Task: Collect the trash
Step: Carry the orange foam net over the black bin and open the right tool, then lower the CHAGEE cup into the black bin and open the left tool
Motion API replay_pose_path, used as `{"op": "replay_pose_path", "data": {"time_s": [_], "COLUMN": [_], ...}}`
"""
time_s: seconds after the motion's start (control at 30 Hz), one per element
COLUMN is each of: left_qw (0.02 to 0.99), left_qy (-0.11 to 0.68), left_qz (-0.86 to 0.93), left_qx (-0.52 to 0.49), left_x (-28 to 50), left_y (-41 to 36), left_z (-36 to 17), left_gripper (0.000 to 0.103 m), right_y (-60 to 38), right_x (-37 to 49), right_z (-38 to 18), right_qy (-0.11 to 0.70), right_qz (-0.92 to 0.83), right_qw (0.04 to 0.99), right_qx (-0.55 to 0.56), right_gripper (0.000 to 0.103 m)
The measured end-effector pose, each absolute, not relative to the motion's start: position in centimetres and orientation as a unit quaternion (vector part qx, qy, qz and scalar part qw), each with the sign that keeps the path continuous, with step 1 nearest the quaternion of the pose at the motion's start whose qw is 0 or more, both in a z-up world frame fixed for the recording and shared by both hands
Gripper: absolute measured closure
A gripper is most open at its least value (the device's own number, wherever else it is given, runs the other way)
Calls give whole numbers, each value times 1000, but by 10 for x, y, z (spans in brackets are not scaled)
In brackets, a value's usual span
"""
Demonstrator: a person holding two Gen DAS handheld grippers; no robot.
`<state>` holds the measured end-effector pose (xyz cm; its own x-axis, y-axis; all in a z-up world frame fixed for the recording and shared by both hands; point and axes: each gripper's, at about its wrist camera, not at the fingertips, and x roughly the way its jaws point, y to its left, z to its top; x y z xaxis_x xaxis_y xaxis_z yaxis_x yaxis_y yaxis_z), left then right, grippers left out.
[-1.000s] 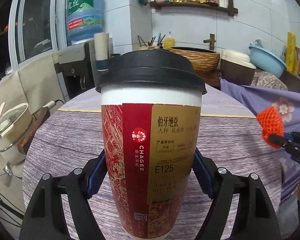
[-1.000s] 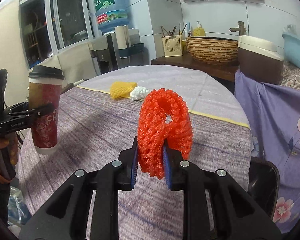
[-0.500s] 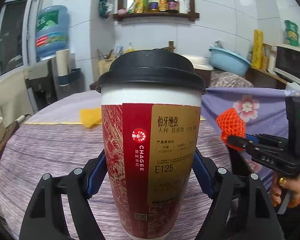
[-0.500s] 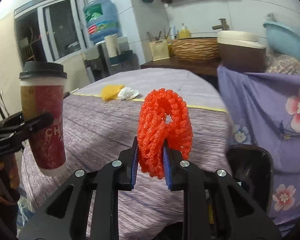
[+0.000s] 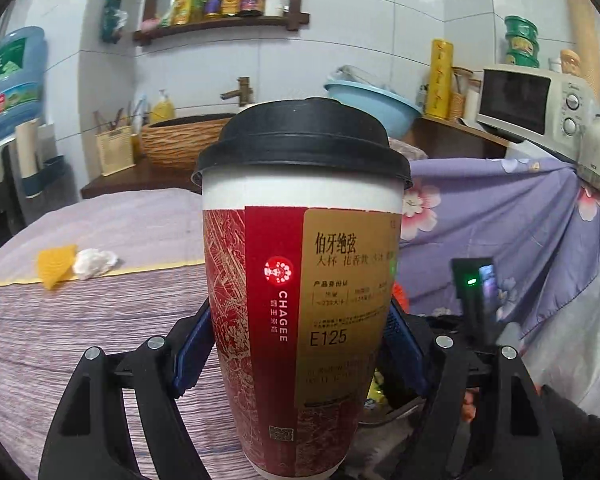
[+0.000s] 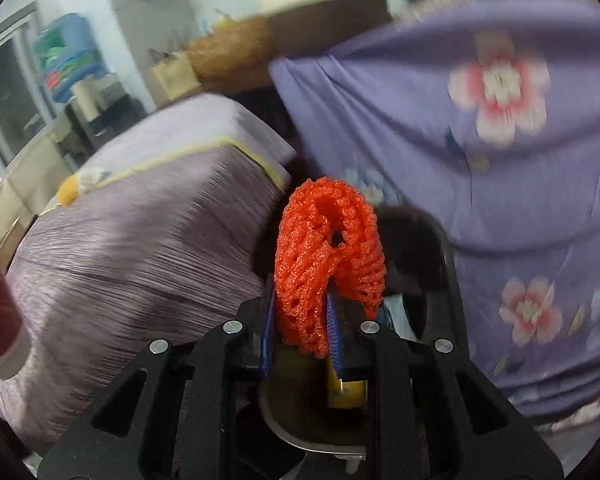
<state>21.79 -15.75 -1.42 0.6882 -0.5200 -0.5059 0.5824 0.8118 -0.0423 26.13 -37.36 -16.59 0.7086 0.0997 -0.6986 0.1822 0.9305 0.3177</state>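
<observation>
Tablecloth behind, left gripper (image 5: 300,356) clamps cup (image 5: 304,300); only right view shows opening right gripper (image 6: 300,324) around net (image 6: 324,260)

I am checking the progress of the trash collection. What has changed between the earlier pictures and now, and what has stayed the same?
The right gripper carried the orange foam net off the table, tilting down over the black bin beside it; its jaws are opening, net between them. The left gripper swung the paper cup toward the bin side. Unchanged: cup clamped, yellow net and white tissue on the table.
</observation>
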Motion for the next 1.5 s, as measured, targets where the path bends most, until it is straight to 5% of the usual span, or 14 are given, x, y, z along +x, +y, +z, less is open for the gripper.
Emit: {"op": "replay_pose_path", "data": {"time_s": [0.07, 0.13, 0.17, 0.57, 1.2, 1.5], "left_qw": [913, 910, 908, 883, 839, 840], "left_qy": [258, 261, 265, 284, 387, 374], "left_qz": [-309, -314, -318, -370, -372, -383], "left_qx": [65, 67, 67, 57, 87, 85], "left_x": [217, 218, 219, 228, 264, 257], "left_y": [-171, -181, -185, -245, -329, -332], "left_z": [-18, -22, -25, -47, -157, -157], "left_gripper": [27, 27, 27, 27, 26, 8], "right_y": [-380, -382, -383, -419, -490, -487], "right_x": [267, 270, 272, 247, 198, 195], "right_z": [-182, -192, -196, -176, -134, -115], "right_qy": [393, 395, 395, 368, 309, 289], "right_qz": [-28, -36, -40, -93, -219, -219], "right_qw": [899, 897, 897, 903, 906, 916], "right_qx": [194, 195, 195, 200, 191, 175], "right_gripper": [68, 44, 40, 40, 31, 28]}}
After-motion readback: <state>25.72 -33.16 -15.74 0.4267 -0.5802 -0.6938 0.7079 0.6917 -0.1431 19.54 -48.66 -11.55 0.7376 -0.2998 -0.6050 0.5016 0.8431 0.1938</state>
